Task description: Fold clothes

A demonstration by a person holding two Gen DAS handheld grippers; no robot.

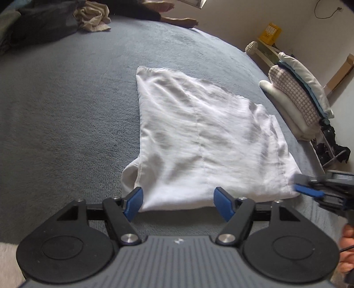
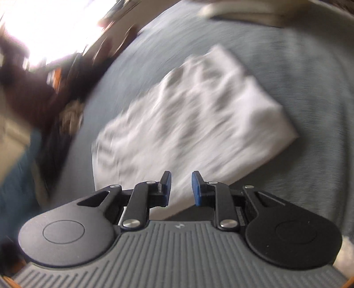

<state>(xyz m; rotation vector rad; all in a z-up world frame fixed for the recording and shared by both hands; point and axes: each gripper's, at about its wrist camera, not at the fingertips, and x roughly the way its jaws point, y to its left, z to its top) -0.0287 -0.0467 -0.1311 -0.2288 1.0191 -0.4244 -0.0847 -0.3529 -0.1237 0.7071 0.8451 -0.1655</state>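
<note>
Left wrist view: white garment (image 1: 199,141) lying flat on grey blanket (image 1: 66,110), centre to 3 o'clock. Left gripper (image 1: 178,202) hovering at 6 o'clock, jaws spread, nothing between. Right gripper (image 2: 181,187) showing narrow gap, pinching nothing, garment blurring beyond. Folded pile (image 1: 296,97) sitting at 2 o'clock.

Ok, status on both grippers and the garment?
Left gripper open, empty. Right gripper narrowly open, empty. White garment lies folded on grey blanket. Nothing in the way.

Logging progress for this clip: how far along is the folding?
Done: the white garment lies folded flat on the grey bed. In hand: nothing; left gripper and right gripper are both empty. Left: the crumpled beige cloth looks unfolded.
</note>
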